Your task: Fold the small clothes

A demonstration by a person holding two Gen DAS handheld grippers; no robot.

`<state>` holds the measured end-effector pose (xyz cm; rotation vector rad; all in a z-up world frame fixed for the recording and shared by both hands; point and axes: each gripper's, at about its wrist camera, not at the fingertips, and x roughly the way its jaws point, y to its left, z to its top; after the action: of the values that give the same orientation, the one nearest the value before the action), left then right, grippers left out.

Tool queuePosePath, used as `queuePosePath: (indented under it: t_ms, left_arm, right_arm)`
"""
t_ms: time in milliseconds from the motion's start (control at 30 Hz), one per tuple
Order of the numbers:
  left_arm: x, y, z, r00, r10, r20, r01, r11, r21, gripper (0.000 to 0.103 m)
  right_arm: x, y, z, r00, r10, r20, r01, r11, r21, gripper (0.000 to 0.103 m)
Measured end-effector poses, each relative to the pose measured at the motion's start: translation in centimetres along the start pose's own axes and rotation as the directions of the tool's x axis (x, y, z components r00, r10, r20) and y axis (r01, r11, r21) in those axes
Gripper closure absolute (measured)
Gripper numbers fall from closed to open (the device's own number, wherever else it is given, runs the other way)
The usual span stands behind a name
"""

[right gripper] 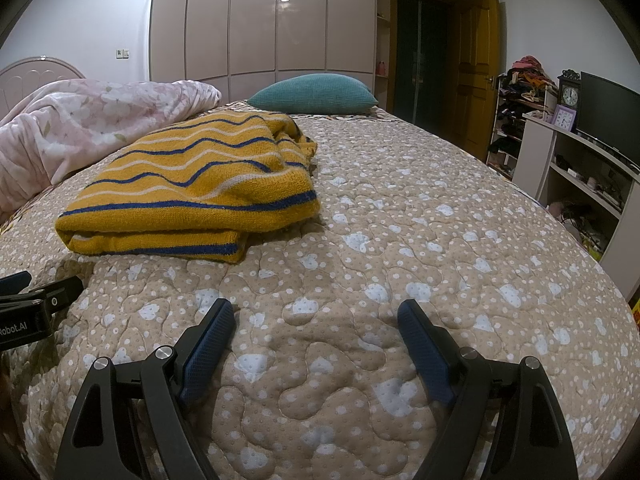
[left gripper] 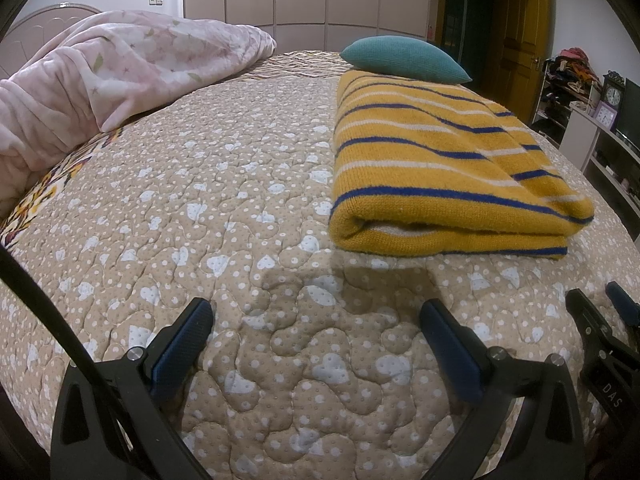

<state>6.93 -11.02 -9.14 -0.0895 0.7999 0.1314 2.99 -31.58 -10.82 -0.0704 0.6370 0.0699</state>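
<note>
A yellow knit garment with blue and white stripes (left gripper: 444,160) lies folded in a thick rectangle on the quilted bed; it also shows in the right wrist view (right gripper: 200,192). My left gripper (left gripper: 316,312) is open and empty, low over the quilt just in front of the garment's near fold. My right gripper (right gripper: 316,312) is open and empty over bare quilt, to the right of the garment. The right gripper's fingers (left gripper: 624,308) show at the left view's right edge, and the left gripper's body (right gripper: 36,304) at the right view's left edge.
A teal pillow (left gripper: 404,58) lies behind the garment. A pink floral duvet (left gripper: 112,76) is bunched at the far left by the headboard. The beige quilt (left gripper: 224,208) covers the bed. Shelves with clocks and a TV (right gripper: 592,120) stand right of the bed.
</note>
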Motion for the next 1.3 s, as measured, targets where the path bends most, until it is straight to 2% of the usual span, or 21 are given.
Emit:
queuePosePath:
  t_ms: [1133,1300]
  left_arm:
    - [0.09,-0.07,-0.06,1.0,0.004,0.002,-0.004,1.0,-0.003,0.0]
    - [0.29,-0.28,0.53,1.0,0.005,-0.021,-0.005,1.0,0.003,0.0]
  right_arm:
    - [0.01,0.03,0.0,1.0,-0.002,0.001,0.002,1.0,-0.001,0.016]
    - [0.02,0.07,-0.02,1.0,-0.004,-0.001,0.004,1.0,-0.002,0.016]
